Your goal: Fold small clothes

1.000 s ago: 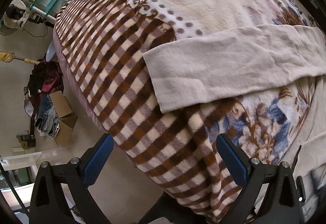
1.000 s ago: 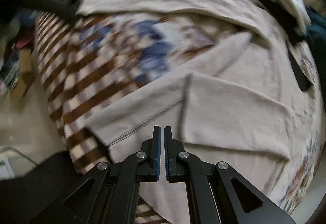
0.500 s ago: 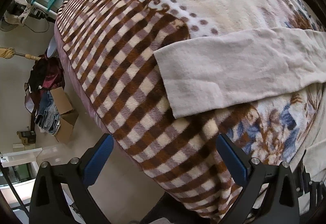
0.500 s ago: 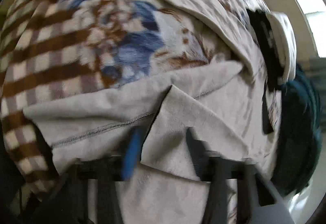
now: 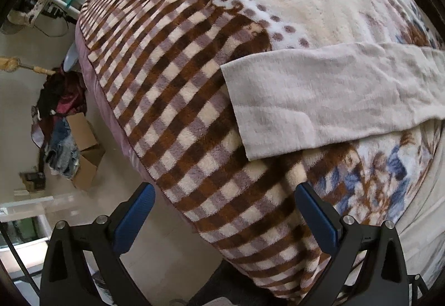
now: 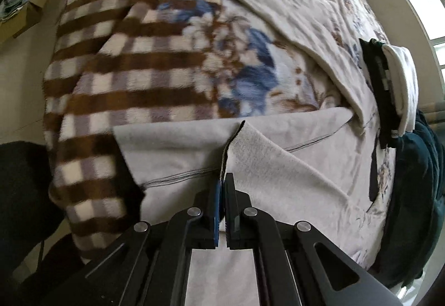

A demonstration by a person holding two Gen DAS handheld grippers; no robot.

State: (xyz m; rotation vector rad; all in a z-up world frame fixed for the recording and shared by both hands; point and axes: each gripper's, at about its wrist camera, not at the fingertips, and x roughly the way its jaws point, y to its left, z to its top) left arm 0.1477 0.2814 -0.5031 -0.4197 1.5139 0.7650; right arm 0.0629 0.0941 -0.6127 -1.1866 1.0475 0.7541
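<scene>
On the bed, the right gripper (image 6: 222, 185) has its fingers pinched tight on a raised fold of the beige garment (image 6: 292, 172). The left gripper (image 5: 222, 194) hangs wide open, empty, over the checked blanket (image 5: 172, 100), near the garment's sleeve (image 5: 319, 100). Folded clothes (image 6: 395, 89) lie beyond.

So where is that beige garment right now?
The beige garment lies on the patterned blanket. In the right wrist view one edge is pinched in the right gripper; in the left, a leg stretches to the right.
</scene>
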